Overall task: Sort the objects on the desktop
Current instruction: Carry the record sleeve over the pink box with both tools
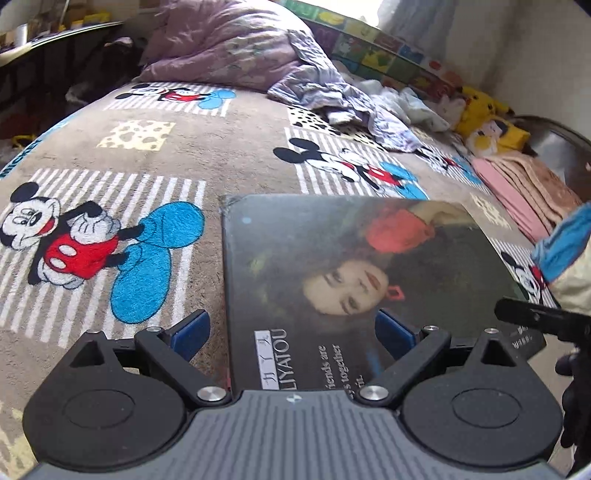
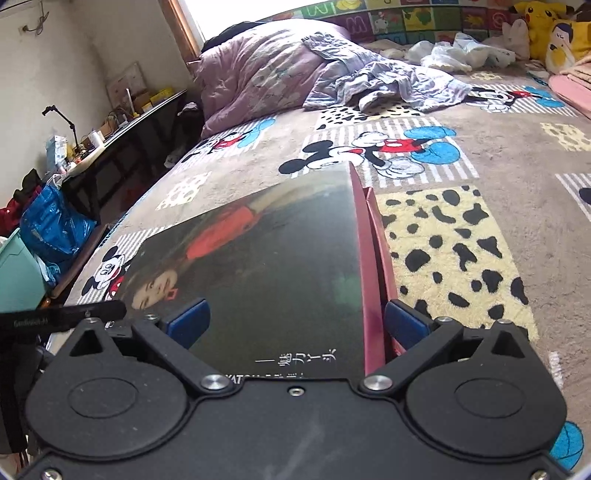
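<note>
Both hand-held grippers seemingly straddle the box [image 1: 332, 266]

A dark glossy book [image 1: 332, 266] with a portrait cover and red spine lies flat on the cartoon-patterned bed blanket [image 1: 221, 155].

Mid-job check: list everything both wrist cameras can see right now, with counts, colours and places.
book: one, dark cover with a portrait and a red edge, lying on the blanket between both claws.
blanket: one, brown with cartoon mouse patches, covering the bed.
quilt: one, lilac, bunched at the far end.
crumpled cloth: one, pale purple, beside the quilt.
plush toys: several, mostly yellow, far corner.
folded towels: a pink stack, bed edge.
blue bag: one, on the floor beside the bed.
left claw: open, over the book.
right claw: open, straddling the book.
</note>
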